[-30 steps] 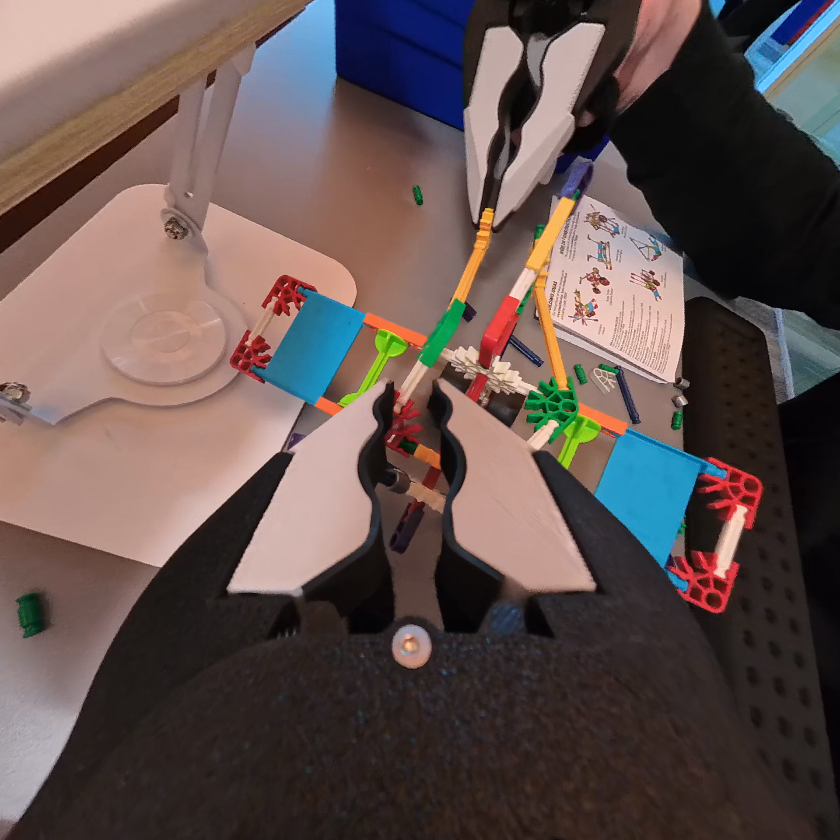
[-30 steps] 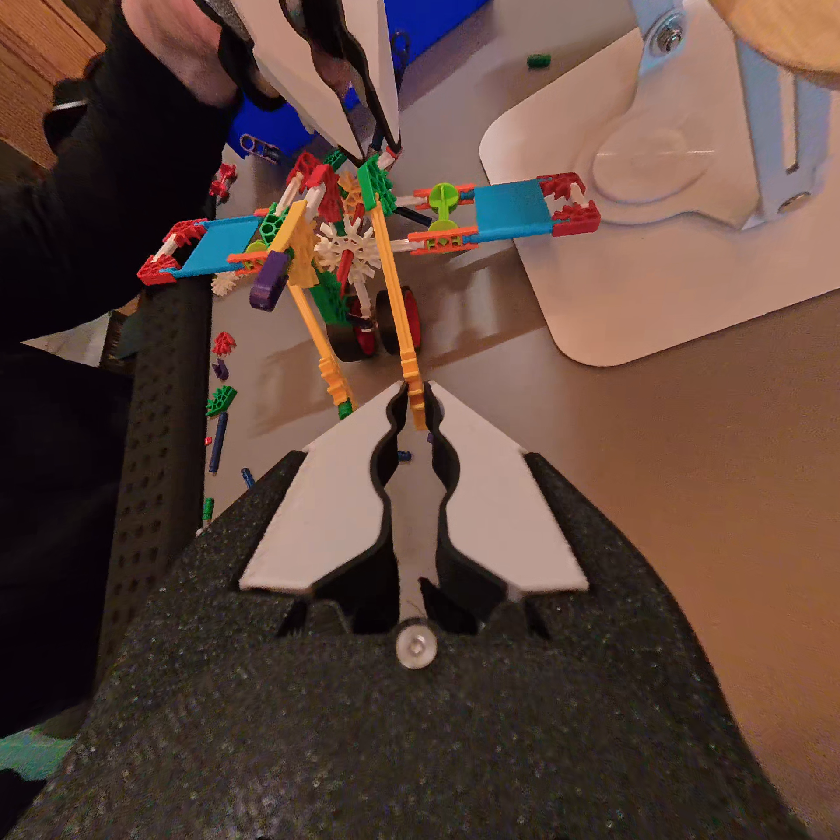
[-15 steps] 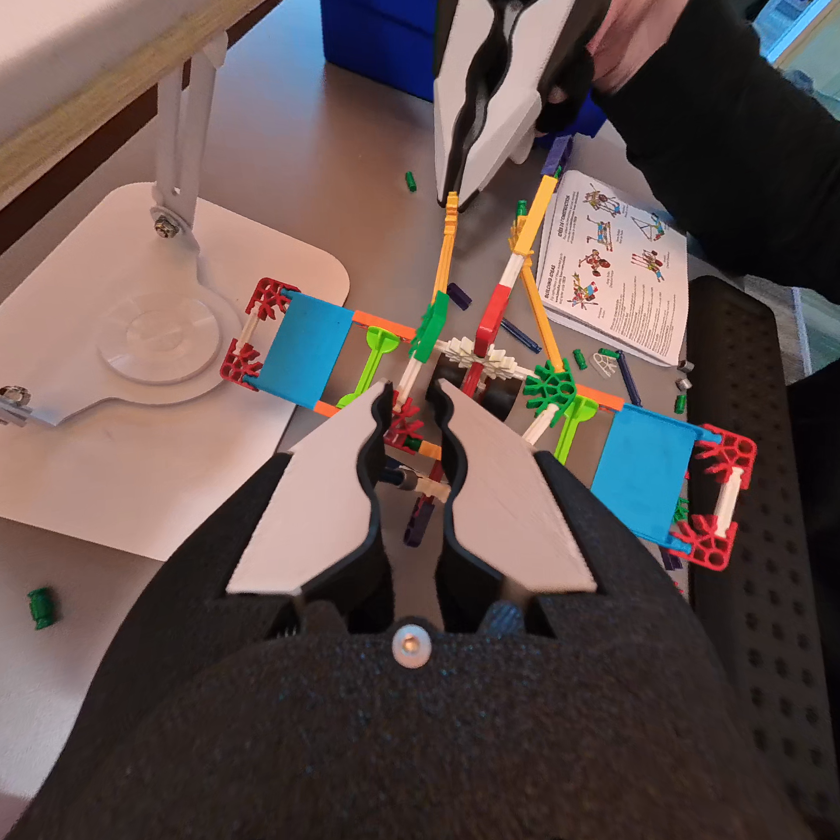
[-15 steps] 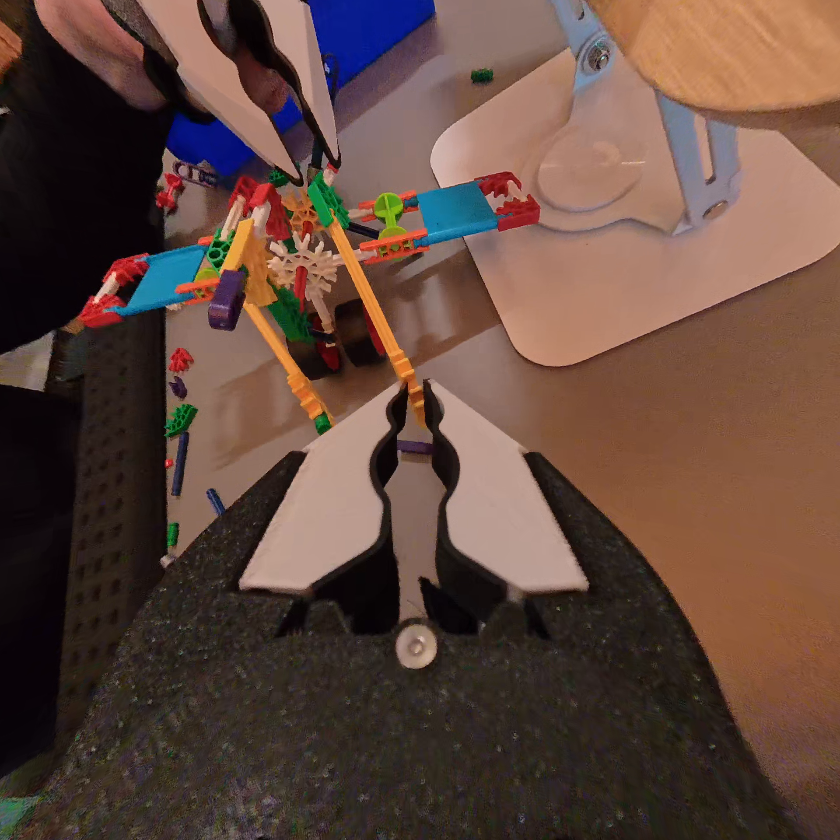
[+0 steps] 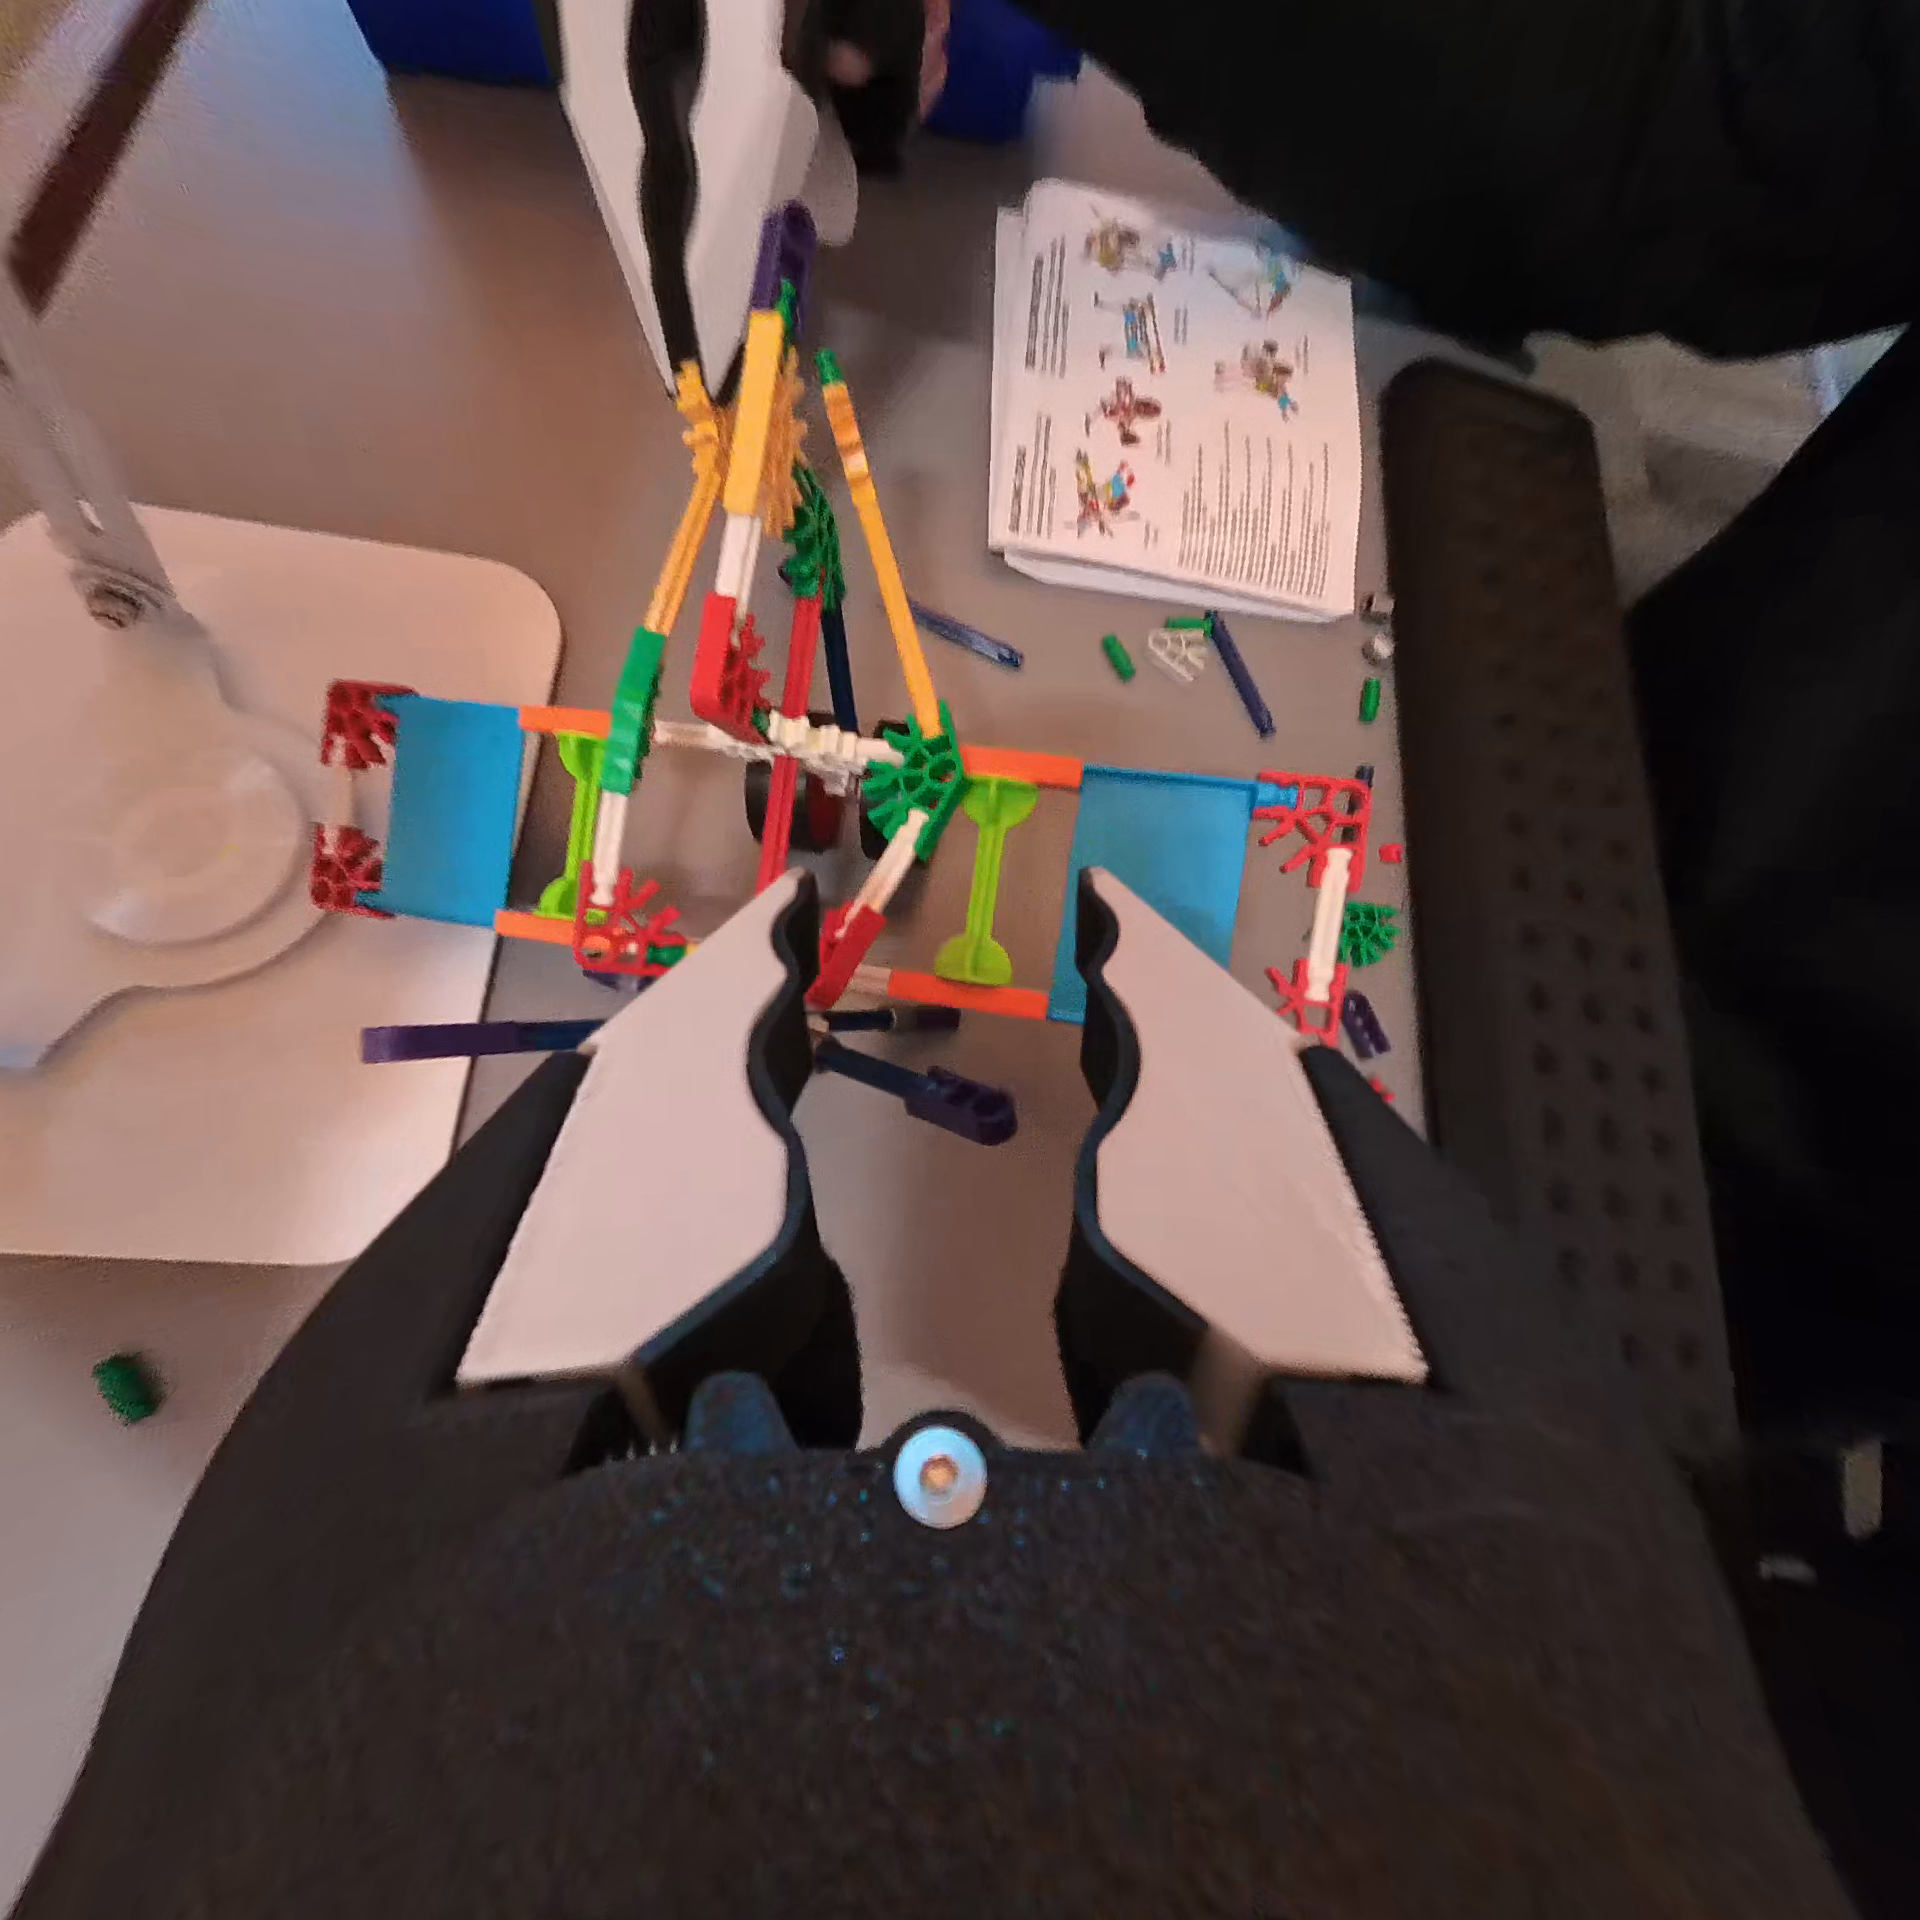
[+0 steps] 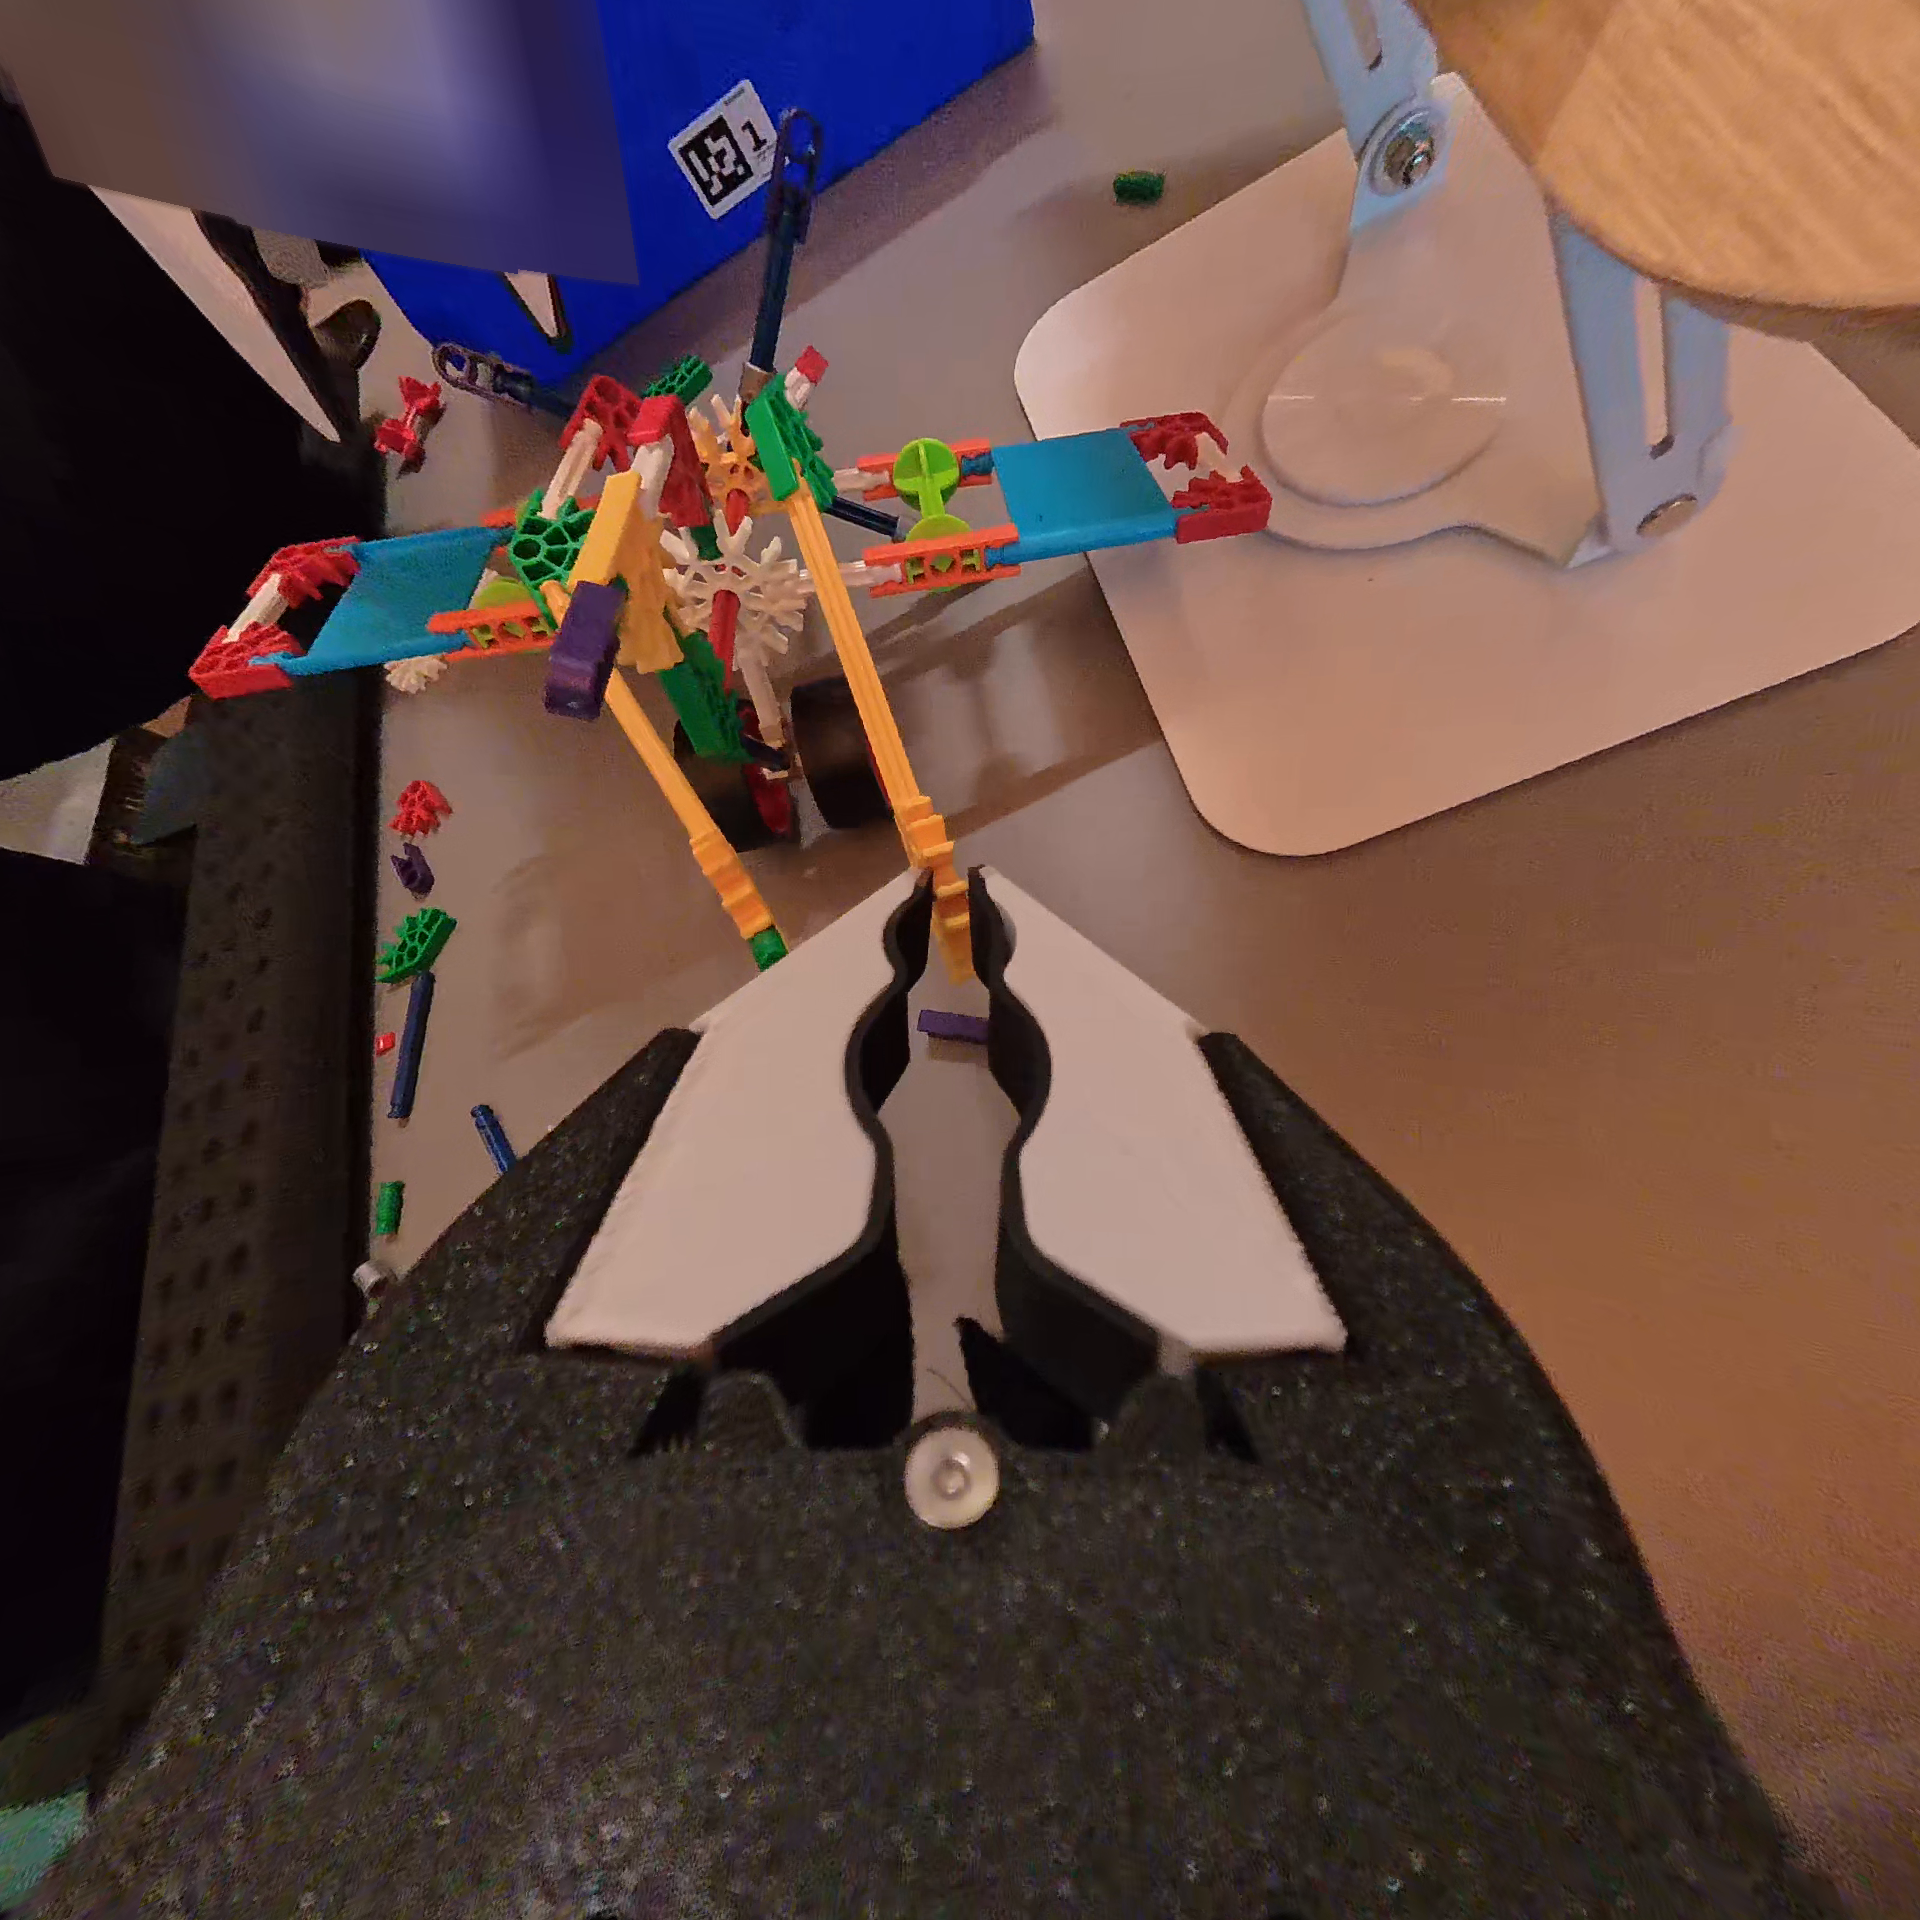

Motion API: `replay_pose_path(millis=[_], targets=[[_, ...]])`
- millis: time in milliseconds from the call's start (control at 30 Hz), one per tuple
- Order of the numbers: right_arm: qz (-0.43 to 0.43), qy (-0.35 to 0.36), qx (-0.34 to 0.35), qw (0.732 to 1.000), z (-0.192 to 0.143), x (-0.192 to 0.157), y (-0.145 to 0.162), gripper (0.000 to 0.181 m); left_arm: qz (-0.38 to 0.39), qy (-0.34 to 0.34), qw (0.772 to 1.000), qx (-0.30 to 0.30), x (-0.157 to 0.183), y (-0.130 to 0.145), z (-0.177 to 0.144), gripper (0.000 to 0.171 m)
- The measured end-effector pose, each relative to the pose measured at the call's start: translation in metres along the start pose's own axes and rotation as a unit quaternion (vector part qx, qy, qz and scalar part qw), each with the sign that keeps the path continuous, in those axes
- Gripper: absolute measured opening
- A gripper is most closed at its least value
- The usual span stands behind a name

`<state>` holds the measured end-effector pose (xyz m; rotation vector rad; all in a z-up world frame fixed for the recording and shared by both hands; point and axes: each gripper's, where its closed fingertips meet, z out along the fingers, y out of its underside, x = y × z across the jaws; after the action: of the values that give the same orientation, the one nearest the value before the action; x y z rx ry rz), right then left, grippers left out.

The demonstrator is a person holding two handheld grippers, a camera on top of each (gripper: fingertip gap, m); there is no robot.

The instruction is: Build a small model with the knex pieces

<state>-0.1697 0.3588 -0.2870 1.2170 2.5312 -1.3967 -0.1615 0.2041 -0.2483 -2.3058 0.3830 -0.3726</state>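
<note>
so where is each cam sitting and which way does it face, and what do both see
Left wrist view: on the open left gripper, facing down over the toy plane model; the right gripper and a dark sleeve show beyond.
Right wrist view: on the right gripper, shut on the model's yellow rod, facing the opposite way.
Both share the model, the white stand base and the blue box.

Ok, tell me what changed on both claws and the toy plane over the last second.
The left claw let go: its jaws, shut a second ago on the red connector at the plane's nose, now stand wide open, clear of the model. The toy plane has swung so its yellow rods point more straight away in the left view. Unchanged: the right claw still pinches the yellow rod, and the instruction sheet lies where it was.
</note>
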Motion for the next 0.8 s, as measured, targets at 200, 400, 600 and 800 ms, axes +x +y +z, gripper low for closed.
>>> replay_pose_path(millis=[200,400,600,800], targets=[[-0.008,0.007,-0.002,1.000,0.000,0.000,-0.001,0.006,0.013,-0.026,0.998,-0.046,-0.017,0.014,0.020,0.015],[-0.011,0.013,-0.001,1.000,-0.001,0.001,-0.002,0.006,-0.061,0.002,0.998,-0.006,-0.024,0.008,0.020,0.011],[-0.011,0.018,-0.001,1.000,-0.002,0.004,0.000,0.006,-0.150,0.078,0.984,0.063,-0.027,0.000,0.022,0.010],[-0.021,0.029,-0.005,0.999,-0.002,0.005,0.000,0.007,-0.087,0.042,0.995,0.038,-0.026,0.003,0.023,0.016]])
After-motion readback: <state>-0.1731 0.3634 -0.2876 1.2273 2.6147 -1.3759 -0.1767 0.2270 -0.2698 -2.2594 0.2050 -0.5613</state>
